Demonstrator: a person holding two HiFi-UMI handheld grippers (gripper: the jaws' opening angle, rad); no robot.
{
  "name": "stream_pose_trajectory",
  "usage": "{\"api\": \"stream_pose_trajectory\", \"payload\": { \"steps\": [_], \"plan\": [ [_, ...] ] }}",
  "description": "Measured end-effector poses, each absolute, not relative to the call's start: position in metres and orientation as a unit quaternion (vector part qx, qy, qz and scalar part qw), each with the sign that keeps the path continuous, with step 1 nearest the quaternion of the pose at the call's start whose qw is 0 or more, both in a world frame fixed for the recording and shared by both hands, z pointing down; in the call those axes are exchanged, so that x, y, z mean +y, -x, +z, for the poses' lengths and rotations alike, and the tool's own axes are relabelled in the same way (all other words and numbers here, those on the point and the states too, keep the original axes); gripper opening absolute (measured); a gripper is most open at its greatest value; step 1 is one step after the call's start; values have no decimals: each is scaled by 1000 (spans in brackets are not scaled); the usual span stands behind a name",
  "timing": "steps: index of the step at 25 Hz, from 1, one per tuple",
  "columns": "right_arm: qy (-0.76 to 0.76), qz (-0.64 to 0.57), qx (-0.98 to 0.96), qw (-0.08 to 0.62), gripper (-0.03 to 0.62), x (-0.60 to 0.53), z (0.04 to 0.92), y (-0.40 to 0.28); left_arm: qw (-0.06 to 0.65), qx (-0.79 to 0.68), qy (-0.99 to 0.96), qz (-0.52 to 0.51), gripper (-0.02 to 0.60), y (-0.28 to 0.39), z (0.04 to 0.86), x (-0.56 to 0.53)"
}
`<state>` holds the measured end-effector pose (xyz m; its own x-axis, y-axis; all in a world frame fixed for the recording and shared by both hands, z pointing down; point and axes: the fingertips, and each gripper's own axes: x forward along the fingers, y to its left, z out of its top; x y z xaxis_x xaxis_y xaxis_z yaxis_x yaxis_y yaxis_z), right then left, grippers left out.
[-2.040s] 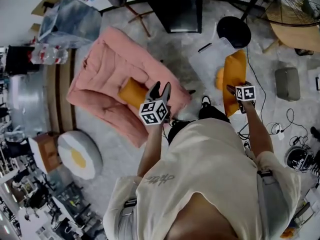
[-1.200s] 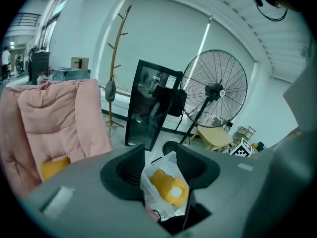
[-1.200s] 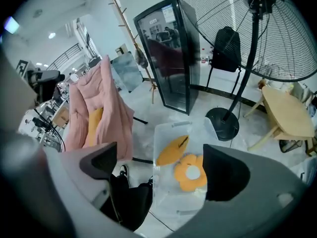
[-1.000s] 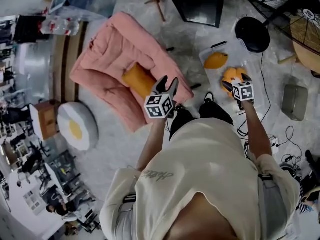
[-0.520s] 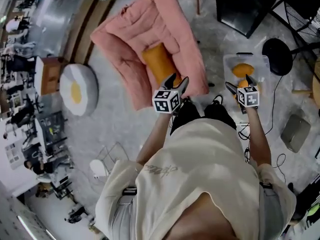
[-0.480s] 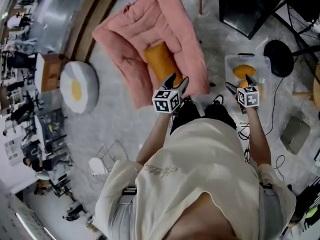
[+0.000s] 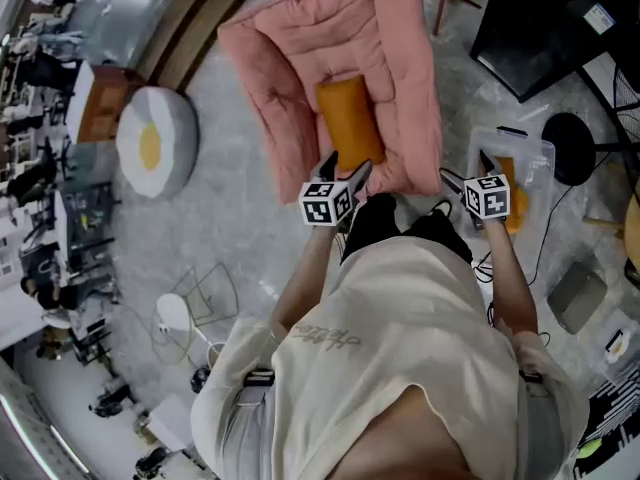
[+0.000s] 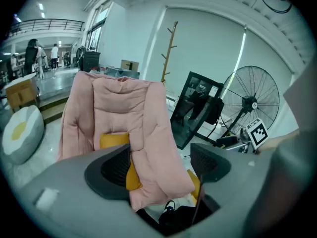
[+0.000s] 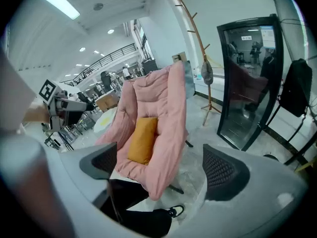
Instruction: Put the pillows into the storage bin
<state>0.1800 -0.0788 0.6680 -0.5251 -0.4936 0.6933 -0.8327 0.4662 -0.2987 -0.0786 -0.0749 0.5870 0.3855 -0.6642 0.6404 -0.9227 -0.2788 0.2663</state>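
An orange pillow (image 7: 350,118) lies on the seat of a pink padded lounge chair (image 7: 300,58); the pillow also shows in the left gripper view (image 8: 113,141) and the right gripper view (image 9: 142,139). My left gripper (image 7: 346,166) hovers at the chair's front edge. Its jaws have just been opening and nothing is between them (image 8: 161,165). My right gripper (image 7: 468,170) stands open and empty (image 9: 161,167), beside the clear storage bin (image 7: 520,146). An orange pillow (image 7: 514,208) lies in the bin, partly hidden by the gripper's cube.
An egg-shaped cushion (image 7: 152,143) lies on the floor left of the chair. A tall black panel (image 7: 555,28), a round black base (image 7: 572,150), cables and a grey box (image 7: 568,294) crowd the right side. A wire stool (image 7: 195,303) stands at lower left.
Two seconds ago the right gripper held an orange pillow over the bin; that pillow now lies in the bin. Both grippers have swung toward the pink chair, and the left jaws stand wider.
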Motion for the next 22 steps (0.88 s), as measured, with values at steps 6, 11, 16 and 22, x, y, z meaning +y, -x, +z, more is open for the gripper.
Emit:
{"api": "stream_pose_trajectory", "payload": {
  "steps": [6, 11, 16, 22],
  "plan": [
    [-401, 301, -822, 270, 541, -94, 649, -121, 336, -517, -759, 208, 470, 132, 623, -92],
    [-377, 276, -828, 309, 541, -102, 645, -72, 359, -506, -754, 214, 496, 169, 652, -115],
    [-379, 277, -820, 328, 541, -111, 643, -47, 400, -490, -747, 203, 537, 186, 685, -138],
    [-390, 289, -811, 327, 541, -127, 651, -22, 454, -468, -724, 226, 571, 201, 747, -156]
  ]
}}
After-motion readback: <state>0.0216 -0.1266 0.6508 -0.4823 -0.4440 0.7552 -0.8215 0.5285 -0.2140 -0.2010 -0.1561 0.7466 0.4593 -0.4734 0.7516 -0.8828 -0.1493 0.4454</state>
